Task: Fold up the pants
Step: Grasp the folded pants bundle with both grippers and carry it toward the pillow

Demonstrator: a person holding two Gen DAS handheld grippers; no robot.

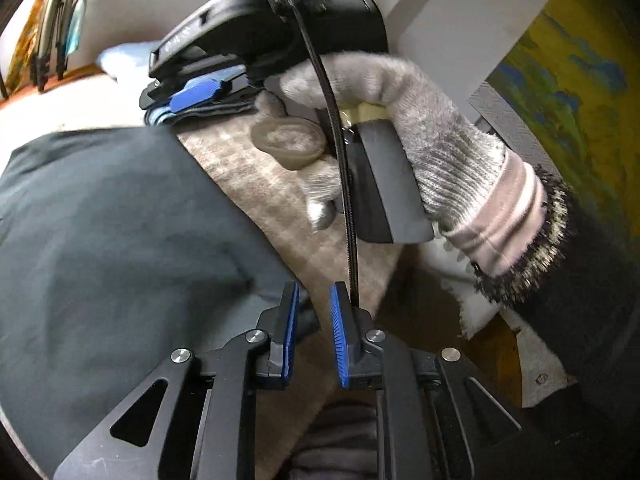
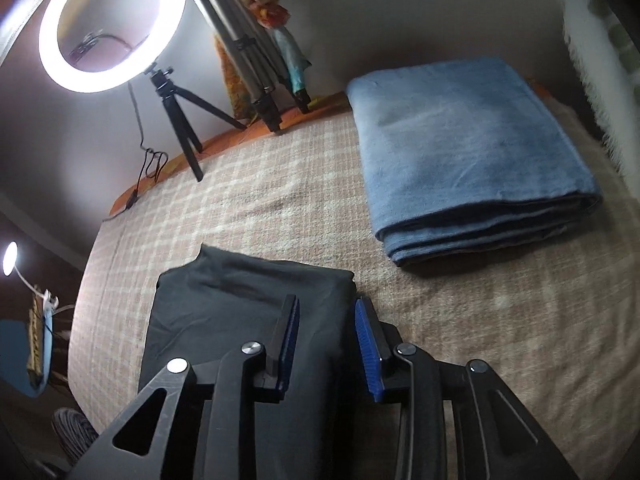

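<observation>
Dark grey pants point(image 2: 240, 312) lay folded into a thick rectangle on the beige checked blanket point(image 2: 280, 208), near its front edge. From the right wrist view, the right gripper point(image 2: 327, 344) hung over the pants' right edge with its blue pads parted; one finger stood above the cloth and the other near the edge of the fold, and nothing was pinched between them. A folded blue towel point(image 2: 472, 152) lay further back and to the right, apart from the pants. A lit ring light point(image 2: 114, 24) on a small black tripod point(image 2: 180, 120) stood at the blanket's far edge, with a second folded tripod point(image 2: 248, 56) leaning on the wall beside it.

From the left wrist view, the pants point(image 1: 120, 240) filled the left half of the picture, their edge running diagonally across the blanket point(image 1: 256, 168). The left gripper point(image 1: 314, 332) sat at that edge, its pads slightly apart; whether any cloth lay between them I could not tell, as the fabric ended just beside the left pad. Ahead of it the other gripper point(image 1: 200, 92) showed from the side, gripped by a hand in a grey knit glove point(image 1: 400, 120) with a dark sleeve point(image 1: 580, 300) behind. A black cable point(image 1: 340, 160) ran down across the glove towards the left gripper.
</observation>
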